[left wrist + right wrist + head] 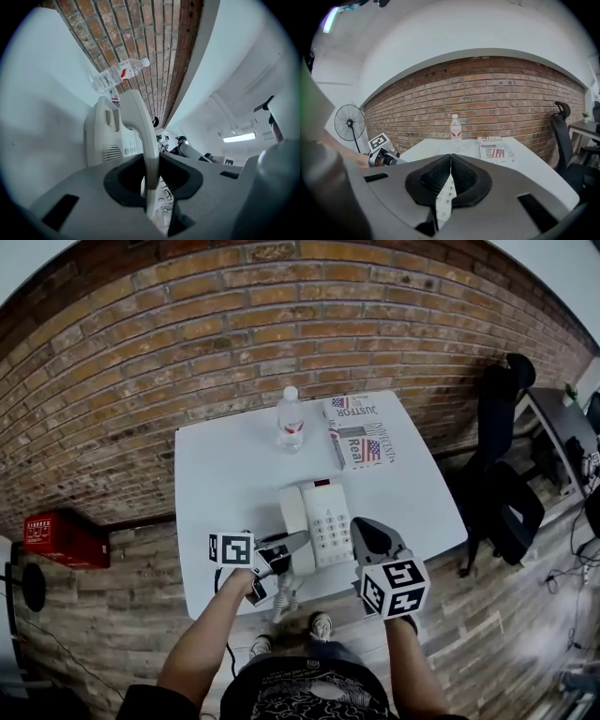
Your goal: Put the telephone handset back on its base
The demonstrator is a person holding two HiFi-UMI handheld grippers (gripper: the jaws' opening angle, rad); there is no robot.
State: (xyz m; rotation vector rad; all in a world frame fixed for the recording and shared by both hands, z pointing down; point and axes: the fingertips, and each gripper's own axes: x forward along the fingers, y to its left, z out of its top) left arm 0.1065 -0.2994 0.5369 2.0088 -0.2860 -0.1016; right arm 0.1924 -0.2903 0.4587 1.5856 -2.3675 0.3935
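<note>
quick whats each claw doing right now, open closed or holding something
Left claw: closed on the handset.
Right claw: closed, nothing held.

On the bench, the farther magazine shows "JUSTFOR" in capitals, upside down from where we stand. The nearer magazine carries the word "Real" beside a printed American flag. A line of capitals runs along its far edge, too small for us to read with confidence. On the keypad of the telephone base we make out the digits 5, 8 and 0. The red label on the water bottle and the white print on the red box are illegible to us.
</note>
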